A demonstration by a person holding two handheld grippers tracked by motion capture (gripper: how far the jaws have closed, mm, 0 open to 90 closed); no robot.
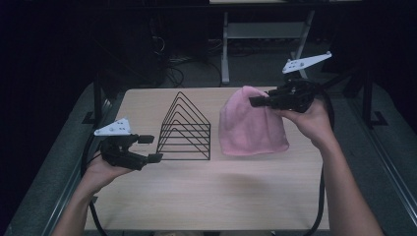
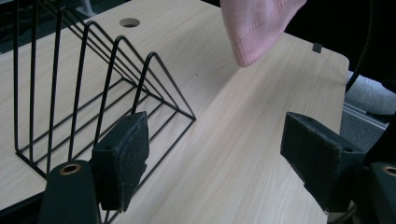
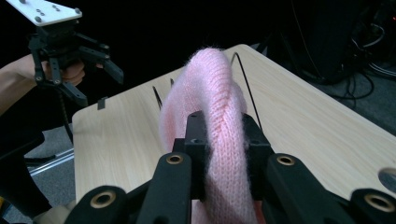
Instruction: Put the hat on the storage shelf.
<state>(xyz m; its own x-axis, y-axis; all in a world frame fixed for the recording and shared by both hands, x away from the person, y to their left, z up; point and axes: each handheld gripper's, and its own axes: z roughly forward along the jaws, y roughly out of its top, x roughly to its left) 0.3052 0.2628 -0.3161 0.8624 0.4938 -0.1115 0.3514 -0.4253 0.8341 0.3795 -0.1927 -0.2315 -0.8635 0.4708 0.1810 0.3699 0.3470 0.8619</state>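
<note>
While the wooden table [image 1: 206, 196] spreads beneath both tools, the pink knit hat [image 1: 251, 125] hangs from the right gripper [image 1: 256, 102], whose jaws are clamped on its edge. Beside the left gripper [image 1: 150, 147], whose jaws stand apart with nothing between them, sits the black wire rack [image 1: 186, 129].

Room was pretty dim, mostly black around the edges. The counter [image 1: 211, 206] was pale wood-grain laminate with rounded corners and a cable hole [image 2: 129, 22] near one end. Grey floor [image 1: 255, 64] behind it, a light metal desk frame [image 1: 225, 54] farther back, and a tangle of cables [image 1: 169, 64] lying underneath.
</note>
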